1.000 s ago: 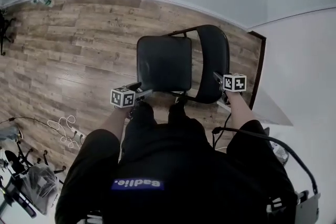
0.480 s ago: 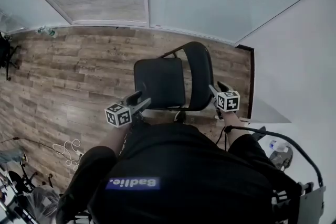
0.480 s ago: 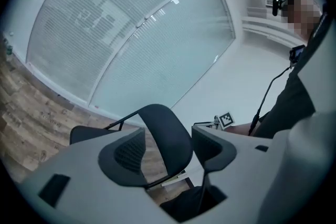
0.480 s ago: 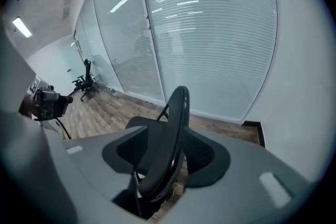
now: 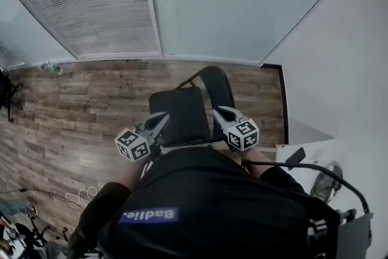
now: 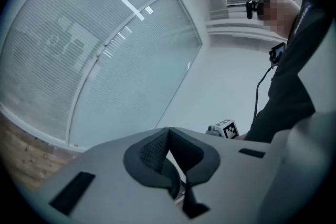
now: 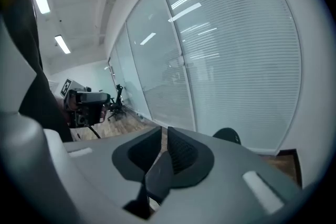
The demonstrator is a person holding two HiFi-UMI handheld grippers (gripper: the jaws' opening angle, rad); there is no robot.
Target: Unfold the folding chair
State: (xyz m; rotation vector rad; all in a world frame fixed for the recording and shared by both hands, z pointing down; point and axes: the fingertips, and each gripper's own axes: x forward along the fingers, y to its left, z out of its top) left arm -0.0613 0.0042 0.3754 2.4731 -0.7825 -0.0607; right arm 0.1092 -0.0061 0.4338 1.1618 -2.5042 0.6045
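The black folding chair [image 5: 182, 115] stands opened out on the wood floor, its seat flat and its backrest [image 5: 219, 91] upright to the right. My left gripper [image 5: 162, 117] hangs in the air over the seat's left front edge; its jaws have just been closing and now meet, shut on nothing [image 6: 168, 131]. My right gripper [image 5: 219, 111] floats over the seat's right side, apart from the backrest. Its jaws have just been closing, a thin slit still shows between the pads [image 7: 164, 131], and nothing is in it. The backrest's top [image 7: 227, 135] peeks over that gripper.
A glass wall with blinds [image 5: 121, 3] runs along the far side and a white wall [image 5: 339, 70] along the right. An office chair [image 5: 6, 97] stands far left. Cables [image 5: 79, 196] lie on the floor at lower left.
Both grippers have risen from the chair's seat edge and backrest side and drawn together above the seat. Their jaws have narrowed. The chair has not moved.
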